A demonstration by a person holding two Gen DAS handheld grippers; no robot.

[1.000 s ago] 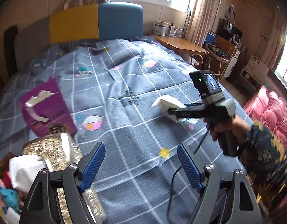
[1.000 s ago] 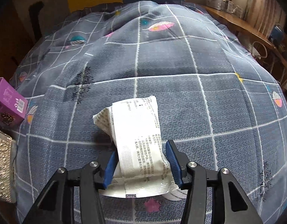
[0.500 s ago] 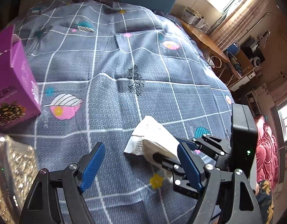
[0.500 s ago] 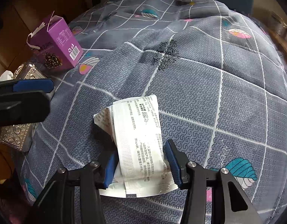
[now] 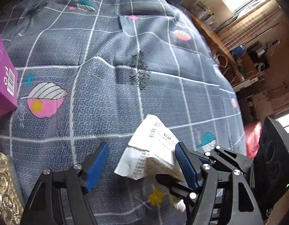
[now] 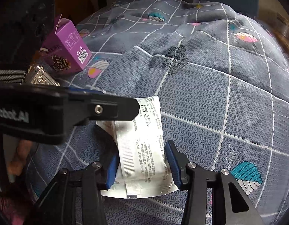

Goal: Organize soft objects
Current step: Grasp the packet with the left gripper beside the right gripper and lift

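A white printed soft packet [image 6: 142, 142] lies on the grey checked quilt [image 6: 229, 97]. My right gripper [image 6: 142, 166] is shut on its near end, both blue pads pressing its sides and still tightening. My left gripper [image 5: 141, 166] has come in from the left, and its jaws are closing with the packet's [image 5: 153, 150] far end between them. Its right pad is at the wrapper while the left pad stands clear of it. In the right wrist view a black left finger [image 6: 107, 110] crosses over the packet's top corner. The right gripper's finger [image 5: 170, 181] shows under the packet.
A purple carton [image 6: 69, 48] stands at the quilt's left edge, with a silver embossed box [image 6: 39, 76] just in front of it. A wooden desk [image 5: 219, 43] and pink bedding [image 5: 253, 136] lie beyond the bed's right side.
My left gripper has come down and across to the packet, which now sits between its narrowing jaws. The right gripper has kept hold of the packet and swung towards the purple carton.
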